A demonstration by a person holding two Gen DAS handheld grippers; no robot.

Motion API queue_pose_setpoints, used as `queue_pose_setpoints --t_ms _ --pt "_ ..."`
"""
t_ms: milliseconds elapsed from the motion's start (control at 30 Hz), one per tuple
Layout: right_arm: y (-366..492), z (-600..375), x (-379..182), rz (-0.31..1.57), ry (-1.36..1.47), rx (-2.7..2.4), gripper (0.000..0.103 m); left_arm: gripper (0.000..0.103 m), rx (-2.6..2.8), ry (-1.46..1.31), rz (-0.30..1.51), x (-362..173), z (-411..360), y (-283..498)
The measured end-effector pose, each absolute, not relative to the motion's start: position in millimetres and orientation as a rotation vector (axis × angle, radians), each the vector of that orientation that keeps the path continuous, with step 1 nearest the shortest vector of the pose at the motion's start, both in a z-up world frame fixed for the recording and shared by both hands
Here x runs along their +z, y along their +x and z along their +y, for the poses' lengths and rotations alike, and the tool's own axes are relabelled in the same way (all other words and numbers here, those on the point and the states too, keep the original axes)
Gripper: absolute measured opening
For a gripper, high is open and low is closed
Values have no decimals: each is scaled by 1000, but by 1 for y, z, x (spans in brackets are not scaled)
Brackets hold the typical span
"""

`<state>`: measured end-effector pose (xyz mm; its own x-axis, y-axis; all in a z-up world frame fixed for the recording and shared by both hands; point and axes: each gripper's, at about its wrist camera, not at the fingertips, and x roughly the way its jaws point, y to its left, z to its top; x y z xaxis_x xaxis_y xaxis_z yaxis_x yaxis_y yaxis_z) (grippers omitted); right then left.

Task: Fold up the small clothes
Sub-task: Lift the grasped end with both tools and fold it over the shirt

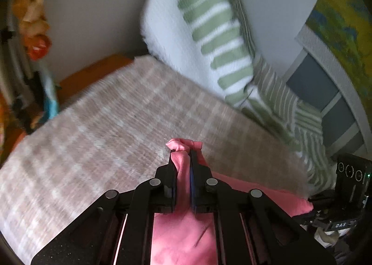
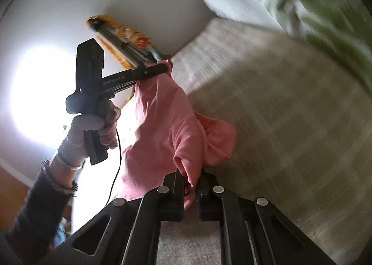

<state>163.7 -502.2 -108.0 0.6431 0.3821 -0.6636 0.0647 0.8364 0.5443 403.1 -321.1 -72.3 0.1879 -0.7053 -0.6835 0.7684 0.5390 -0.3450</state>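
A small pink garment (image 1: 183, 237) hangs between both grippers above a bed with a beige checked cover (image 1: 104, 125). My left gripper (image 1: 182, 155) is shut on a bunched edge of the pink cloth, which sticks out past the fingertips. In the right wrist view my right gripper (image 2: 191, 180) is shut on another edge of the pink garment (image 2: 162, 120). The cloth stretches up and left from there to the left gripper (image 2: 166, 67), held by a gloved hand (image 2: 93, 134). The garment's lower part sags toward the bed cover (image 2: 279, 125).
A white and green striped pillow (image 1: 197, 32) leans at the head of the bed, with striped bedding (image 1: 290, 111) beside it. A grey wall (image 1: 93, 9) stands behind. The right gripper's body (image 1: 351, 183) shows at the right edge. A bright window (image 2: 41, 93) glares at left.
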Motion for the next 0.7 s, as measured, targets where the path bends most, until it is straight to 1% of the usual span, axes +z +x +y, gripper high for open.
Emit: queue_pose_setpoints --t_ms 233,467,567,700 --pt "195 -474 -39 800 296 243 5 7 -958 -32 802 -23 -250 410" --pt "288 -450 23 690 -3 286 5 6 -823 -119 684 27 -183 438" --pt "324 -436 38 613 -129 304 5 6 -751 -115 583 56 -159 446" --pt "361 -417 26 545 -257 333 5 6 -694 -97 506 60 -144 442"
